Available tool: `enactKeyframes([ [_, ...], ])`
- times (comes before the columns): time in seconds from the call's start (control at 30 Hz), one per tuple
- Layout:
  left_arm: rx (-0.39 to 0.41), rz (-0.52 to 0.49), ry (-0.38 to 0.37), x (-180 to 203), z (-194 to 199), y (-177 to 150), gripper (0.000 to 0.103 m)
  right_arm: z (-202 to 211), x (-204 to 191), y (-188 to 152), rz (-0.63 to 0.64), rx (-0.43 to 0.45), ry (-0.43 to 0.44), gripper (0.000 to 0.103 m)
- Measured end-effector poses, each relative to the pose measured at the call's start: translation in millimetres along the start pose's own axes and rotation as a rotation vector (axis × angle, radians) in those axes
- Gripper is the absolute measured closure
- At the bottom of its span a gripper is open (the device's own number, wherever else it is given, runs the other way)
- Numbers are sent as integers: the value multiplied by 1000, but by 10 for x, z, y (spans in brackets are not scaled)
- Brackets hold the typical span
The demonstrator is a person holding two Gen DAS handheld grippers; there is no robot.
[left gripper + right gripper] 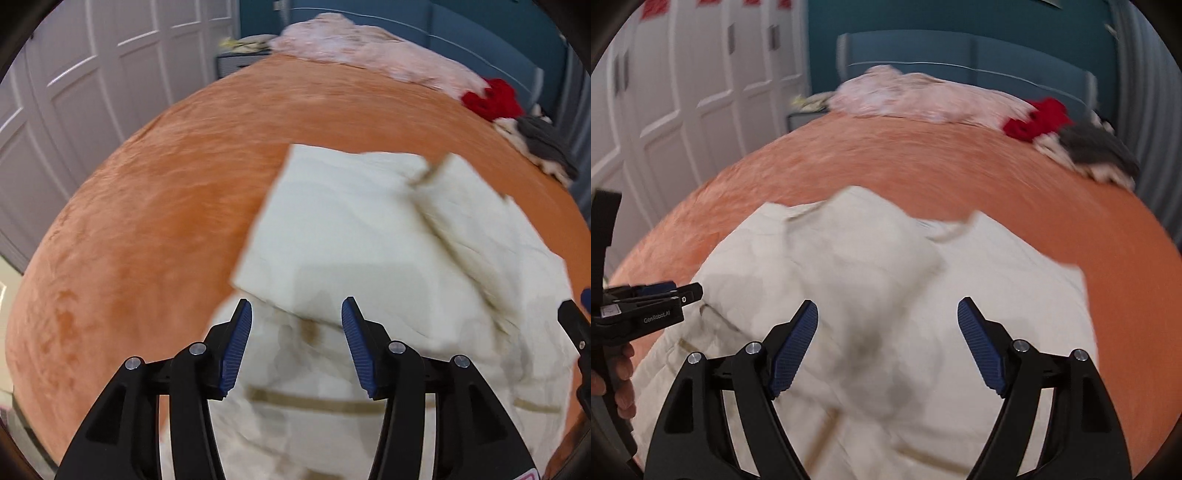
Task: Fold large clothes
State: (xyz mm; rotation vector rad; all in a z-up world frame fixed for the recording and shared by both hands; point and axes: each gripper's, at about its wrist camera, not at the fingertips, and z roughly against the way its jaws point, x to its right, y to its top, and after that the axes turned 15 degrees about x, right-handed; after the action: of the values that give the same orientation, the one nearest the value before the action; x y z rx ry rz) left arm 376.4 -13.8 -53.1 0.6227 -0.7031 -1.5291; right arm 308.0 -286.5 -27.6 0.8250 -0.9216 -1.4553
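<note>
A large cream garment with thin tan stripes lies crumpled on the orange bed cover, one flat panel folded across its top. My left gripper hovers over its near part. The jaws stand open, and only cloth lying below shows in the gap. In the right wrist view the same garment fills the middle. My right gripper is held wide open above a raised, blurred fold, with nothing pinched. The left gripper shows at the left edge of that view, held by a hand.
At the head of the bed lie a pale pink blanket, a red garment and a grey and white pile of clothes. White panelled wardrobe doors stand to the left. A teal headboard is behind the bed.
</note>
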Motion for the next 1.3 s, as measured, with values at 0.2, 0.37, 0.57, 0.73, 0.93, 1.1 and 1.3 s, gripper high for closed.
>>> enactKeyframes([
  [0.2,-27,5,26,-125,-274,-34,53,-709,-572,-15,140,-110,-34,28],
  [0.37,-30,-17,30,-96,-416,-69,53,-702,-192,-79,68,-97,-157,28],
  [0.57,-26,-26,25,-75,-468,-150,52,-17,1078,-385,-306,-84,-306,24],
  [0.73,-46,16,8,-137,-416,-185,52,498,1567,-828,-424,-123,-381,24],
  [0.93,-126,403,-194,-514,-221,-230,51,609,1765,-809,-558,-86,-229,24],
  [1.1,-197,587,-238,-573,-413,-225,51,242,1666,-681,-587,-103,-185,24],
  [1.3,-142,607,-186,-614,-528,-56,85,-95,1543,-614,-600,-162,-109,98],
])
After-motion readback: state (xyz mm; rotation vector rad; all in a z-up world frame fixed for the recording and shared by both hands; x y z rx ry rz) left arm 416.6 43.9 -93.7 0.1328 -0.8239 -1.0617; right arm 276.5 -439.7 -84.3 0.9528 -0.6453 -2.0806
